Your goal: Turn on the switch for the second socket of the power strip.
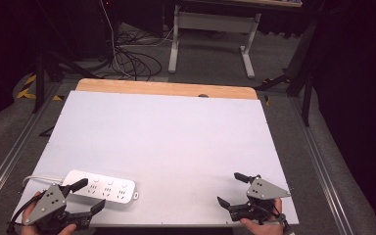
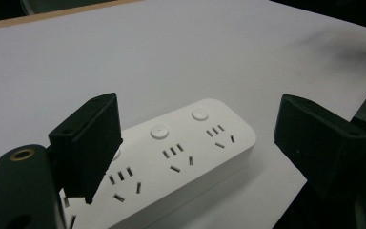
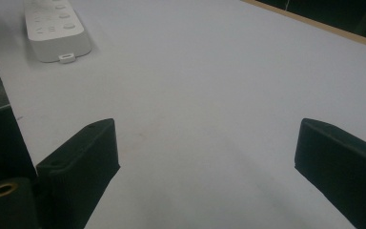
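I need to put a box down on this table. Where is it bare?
Nearly everywhere: the pale sheet is bare from the wooden far edge to the right gripper. Only the near left corner is crowded, by the white power strip between the left gripper's jaws.

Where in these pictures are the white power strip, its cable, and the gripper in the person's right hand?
power strip [image 1: 103, 189]: high view, middle of its top face.
cable [image 1: 38, 178]: high view, white loop leaving the strip's left end.
right gripper [image 1: 232, 189]: high view, midway between its open jaw tips.
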